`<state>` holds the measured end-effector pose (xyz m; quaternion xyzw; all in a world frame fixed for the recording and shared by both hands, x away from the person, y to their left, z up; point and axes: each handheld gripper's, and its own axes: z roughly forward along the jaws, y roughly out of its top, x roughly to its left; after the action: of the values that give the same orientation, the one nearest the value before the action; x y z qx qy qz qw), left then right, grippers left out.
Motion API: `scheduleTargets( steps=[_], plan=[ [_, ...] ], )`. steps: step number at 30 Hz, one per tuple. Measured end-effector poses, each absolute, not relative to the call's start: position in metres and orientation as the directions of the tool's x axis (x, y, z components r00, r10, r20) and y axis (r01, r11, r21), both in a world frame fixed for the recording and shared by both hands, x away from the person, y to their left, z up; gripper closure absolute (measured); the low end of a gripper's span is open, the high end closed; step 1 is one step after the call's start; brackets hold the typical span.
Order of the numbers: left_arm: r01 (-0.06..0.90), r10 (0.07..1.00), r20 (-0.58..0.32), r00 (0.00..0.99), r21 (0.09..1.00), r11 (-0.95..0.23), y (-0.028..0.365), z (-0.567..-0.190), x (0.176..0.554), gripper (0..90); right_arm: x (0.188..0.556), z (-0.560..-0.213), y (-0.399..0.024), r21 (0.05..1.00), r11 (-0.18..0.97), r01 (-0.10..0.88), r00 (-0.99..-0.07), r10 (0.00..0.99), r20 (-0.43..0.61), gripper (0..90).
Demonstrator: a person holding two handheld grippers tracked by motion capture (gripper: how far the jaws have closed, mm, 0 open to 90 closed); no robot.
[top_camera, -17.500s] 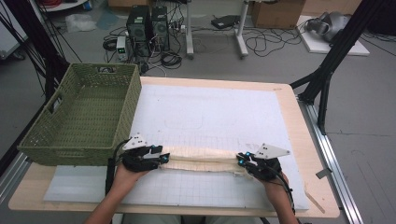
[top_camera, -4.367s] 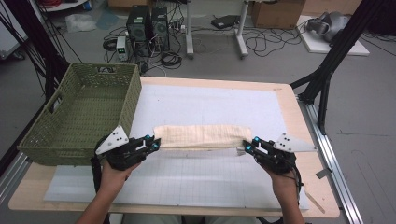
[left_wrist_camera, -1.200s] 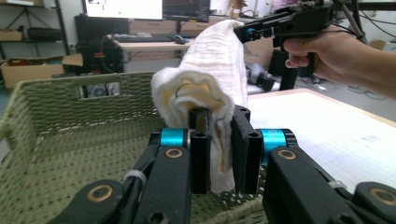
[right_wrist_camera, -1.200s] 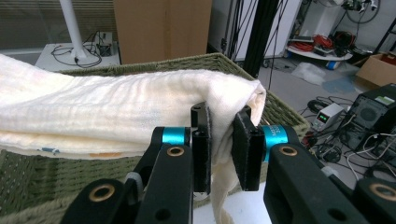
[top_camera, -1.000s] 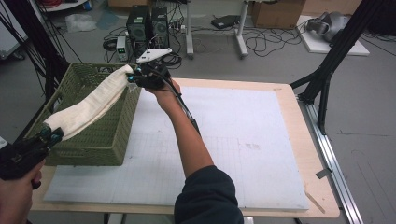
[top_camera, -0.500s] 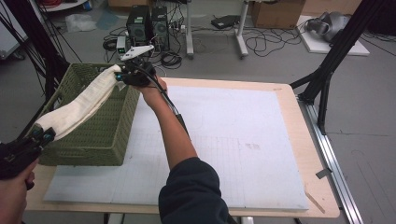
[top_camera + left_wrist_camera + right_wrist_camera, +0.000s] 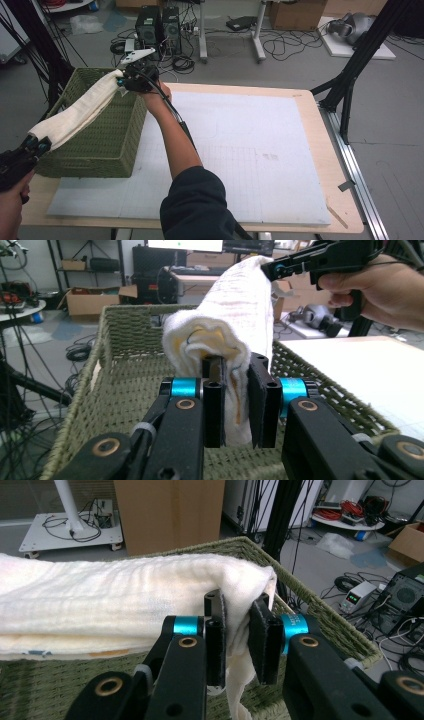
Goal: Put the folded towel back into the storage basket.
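Black jaws — blue collars, brass screws, dark sleeve [image 7: 197, 205]

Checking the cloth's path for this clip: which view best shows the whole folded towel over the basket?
The high view: the towel stretches between the left gripper and right gripper, above the green basket. The left gripper view shows one pinched end foreshortened; the right gripper view shows the other end and a side.

1 rolled towel [image 7: 82, 111], 1 green basket [image 7: 107, 145] under it, 2 claws: left claw [image 7: 36, 146], right claw [image 7: 125, 82]. 1 white mat [image 7: 260, 150] beside basket, on 1 surface [image 7: 320, 107].
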<state>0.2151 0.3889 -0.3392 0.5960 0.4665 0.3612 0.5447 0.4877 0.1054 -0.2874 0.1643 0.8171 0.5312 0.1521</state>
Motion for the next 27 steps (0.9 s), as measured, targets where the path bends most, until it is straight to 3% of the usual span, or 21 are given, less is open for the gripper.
scheduleTargets(
  steps=[8, 10, 14, 16, 17, 27],
  plan=[
    [0.187, 0.964, -0.071, 0.255, 0.982, 0.023, 0.396, -0.345, 0.219, 76.3, 0.489, -0.293, 0.113, 0.913, 0.393, 0.109, -0.897, 0.434, -0.08, 79.3],
    [0.195, 0.965, -0.078, 0.252, 0.98, 0.028, 0.398, -0.346, 0.22, 71.8, 0.489, -0.295, 0.115, 0.909, 0.401, 0.111, -0.895, 0.437, -0.083, 78.7],
    [0.2, 0.966, -0.093, 0.24, 0.979, 0.044, 0.404, -0.346, 0.221, 39.0, 0.489, -0.3, 0.119, 0.895, 0.429, 0.125, -0.885, 0.456, -0.095, 62.8],
    [0.17, 0.973, -0.076, 0.218, 0.985, 0.039, 0.407, -0.342, 0.216, 30.9, 0.49, -0.302, 0.119, 0.89, 0.435, 0.137, -0.882, 0.463, -0.091, 54.0],
    [0.162, 0.972, -0.081, 0.221, 0.986, 0.045, 0.407, -0.341, 0.215, 30.1, 0.489, -0.301, 0.117, 0.887, 0.439, 0.141, -0.878, 0.469, -0.093, 50.0],
    [0.147, 0.94, -0.115, 0.322, 0.987, 0.07, 0.388, -0.335, 0.219, 29.9, 0.477, -0.273, 0.078, 0.898, 0.427, 0.107, -0.899, 0.428, -0.096, 42.6]
  ],
)
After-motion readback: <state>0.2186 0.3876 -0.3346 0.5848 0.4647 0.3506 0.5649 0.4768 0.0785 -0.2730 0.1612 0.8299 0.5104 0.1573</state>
